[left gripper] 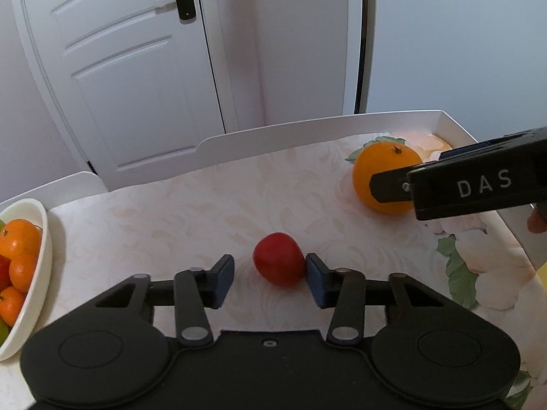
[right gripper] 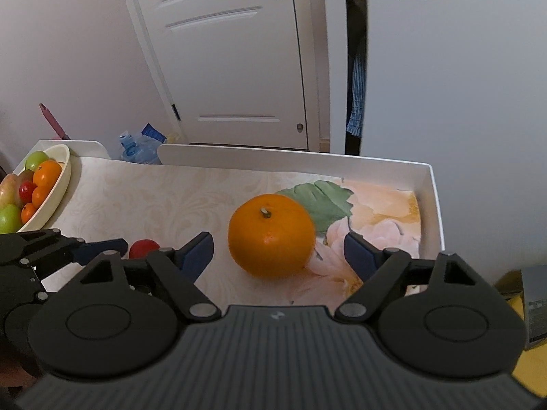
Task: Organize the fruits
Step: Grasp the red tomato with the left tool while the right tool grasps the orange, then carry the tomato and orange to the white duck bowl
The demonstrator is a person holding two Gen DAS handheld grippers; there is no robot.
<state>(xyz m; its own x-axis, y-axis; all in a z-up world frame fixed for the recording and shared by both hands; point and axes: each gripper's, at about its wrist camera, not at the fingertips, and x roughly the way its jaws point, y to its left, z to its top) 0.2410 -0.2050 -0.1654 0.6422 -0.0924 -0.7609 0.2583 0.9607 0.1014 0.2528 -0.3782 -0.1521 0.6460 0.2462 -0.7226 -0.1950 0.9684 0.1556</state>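
A small red fruit [left gripper: 278, 259] lies on the table between the open fingers of my left gripper [left gripper: 270, 275]; its right side touches the right pad [left gripper: 316, 283] and a gap shows on the left. A large orange [right gripper: 271, 235] sits on the floral mat between the open fingers of my right gripper [right gripper: 278, 256], with gaps on both sides. The orange [left gripper: 384, 177] and the right gripper [left gripper: 393, 188] also show in the left wrist view. The red fruit [right gripper: 143, 247] shows partly hidden in the right wrist view. A white bowl [left gripper: 41, 259] at the left holds oranges, green and red fruits.
The table has a raised white rim [left gripper: 307, 130] at the back and right [right gripper: 436, 205]. The bowl [right gripper: 63, 184] stands at the far left edge. A water jug [right gripper: 140, 148] stands on the floor behind the table, before a white door [right gripper: 232, 51].
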